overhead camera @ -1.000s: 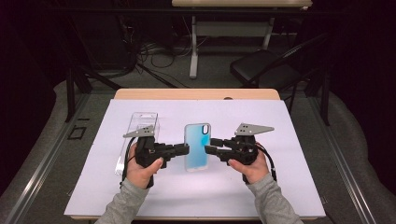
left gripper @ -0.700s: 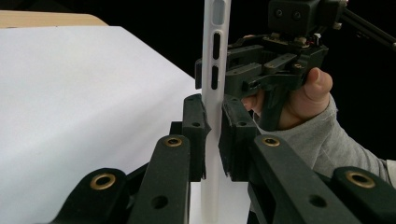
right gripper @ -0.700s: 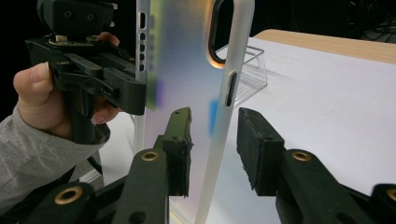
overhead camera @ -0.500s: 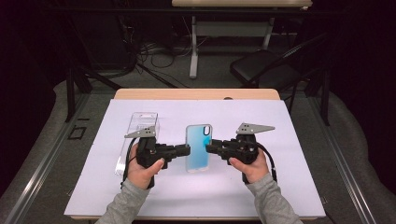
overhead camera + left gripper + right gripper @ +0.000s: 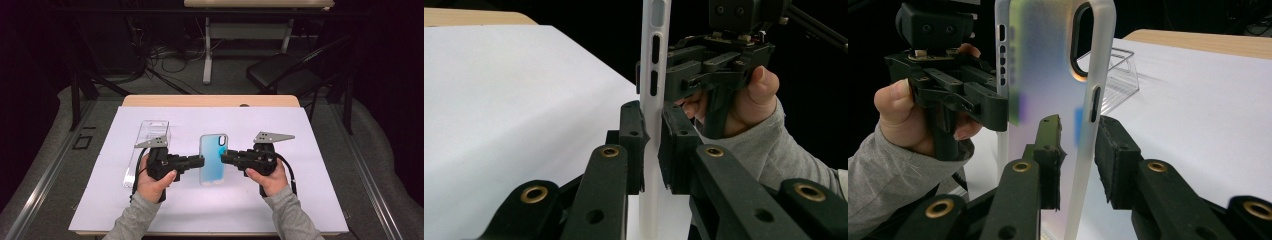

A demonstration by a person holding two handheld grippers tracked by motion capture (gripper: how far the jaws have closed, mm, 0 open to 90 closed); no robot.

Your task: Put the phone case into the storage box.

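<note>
Plainly found the phone case (image 5: 213, 157) at the middle of the white sheet (image 5: 310, 190), flat side up, caught between the two tools, with a clear plastic box (image 5: 150, 140) lying well apart to the left. Saw the left gripper (image 5: 200, 161) clamped hard on the case's left long edge, both pads pressed flat against the thin wall below the button slots. Saw the right gripper (image 5: 225, 158) brought onto the opposite long edge, its jaws just then closing with that edge between them near the side cutout; could not tell whether the pads already pressed. Judged the case light, thin and springy: a frosted shell with nothing inside, likely to bow or twist if squeezed across its open width, and smooth enough to slide out of a shallow pinch. Judged the rims the sound place to take hold, pads across the wall's thickness, away from the camera opening and the slotted stretches where the wall looked weakest. Reckoned a gentle, even grip from both sides enough.
</note>
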